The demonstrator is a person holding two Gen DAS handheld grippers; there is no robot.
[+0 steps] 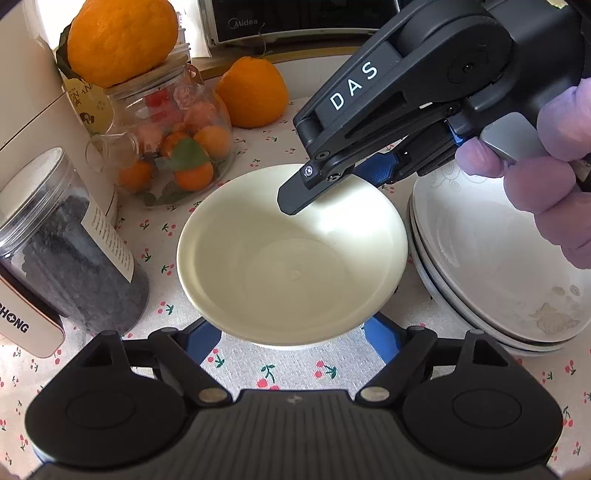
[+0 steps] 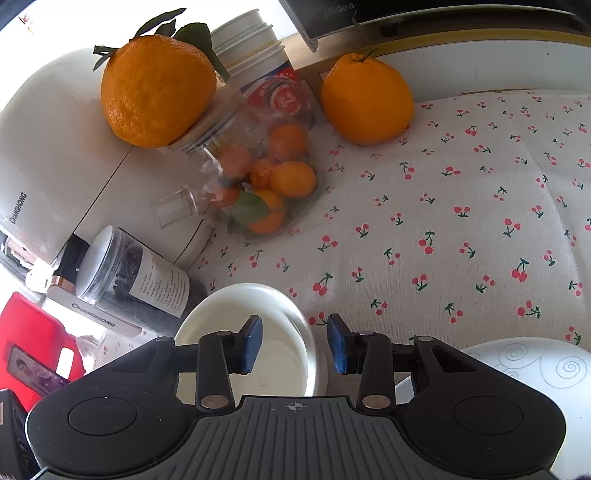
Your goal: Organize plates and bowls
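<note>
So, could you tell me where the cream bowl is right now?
Left wrist view, centre: the cream bowl sits on the cherry tablecloth between the dark jar and the stacked plates.

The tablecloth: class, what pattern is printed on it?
Small red cherries with green stems on the white tablecloth, clearest in the right wrist view.

Cherry-print tablecloth (image 2: 461, 192) carries two oranges — one (image 2: 366, 99) loose, one (image 2: 158, 90) atop a fruit jar (image 1: 173, 147) — perhaps kumquats.

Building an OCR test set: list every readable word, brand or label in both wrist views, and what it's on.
"Midea": microwave front.
"DAS": arm of the right gripper.
"CHANGHONG": white appliance side, and again on its base edge.
"...NAN...": partial, package behind the glass jar.
Dark jar label: too small.
Red-labelled container: characters blurred.
</note>
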